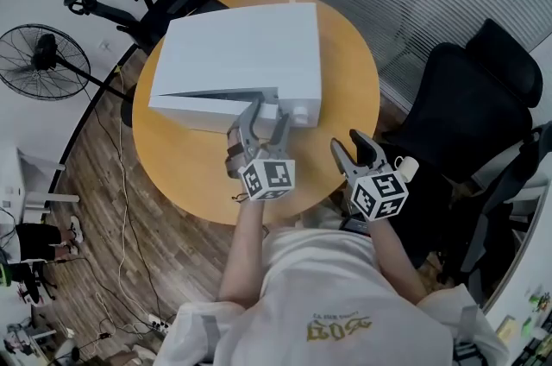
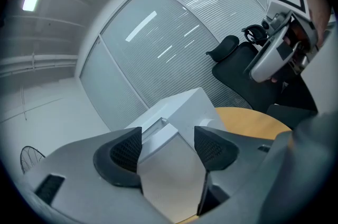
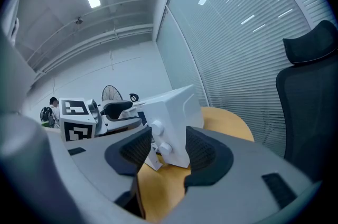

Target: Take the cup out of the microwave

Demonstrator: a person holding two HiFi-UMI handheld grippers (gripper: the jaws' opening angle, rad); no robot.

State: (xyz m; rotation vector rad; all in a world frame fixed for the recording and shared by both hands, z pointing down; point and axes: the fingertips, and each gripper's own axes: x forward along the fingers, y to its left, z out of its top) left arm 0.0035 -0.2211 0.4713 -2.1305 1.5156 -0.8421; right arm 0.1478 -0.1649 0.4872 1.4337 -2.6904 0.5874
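Left gripper (image 1: 265,121) hangs unclenched at the ajar door (image 1: 203,110); my pull could slip off or drag the microwave (image 1: 241,53).

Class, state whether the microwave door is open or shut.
Partly open: the door angles out from the microwave, leaving a dark wedge-shaped gap.

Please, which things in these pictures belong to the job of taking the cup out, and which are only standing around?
For the job:
- microwave, with its door ajar
- left claw, with the door's free edge between its jaws
- right claw, open and empty
- the cup itself is not in view

Only standing around:
- round table
- black office chairs
- fan
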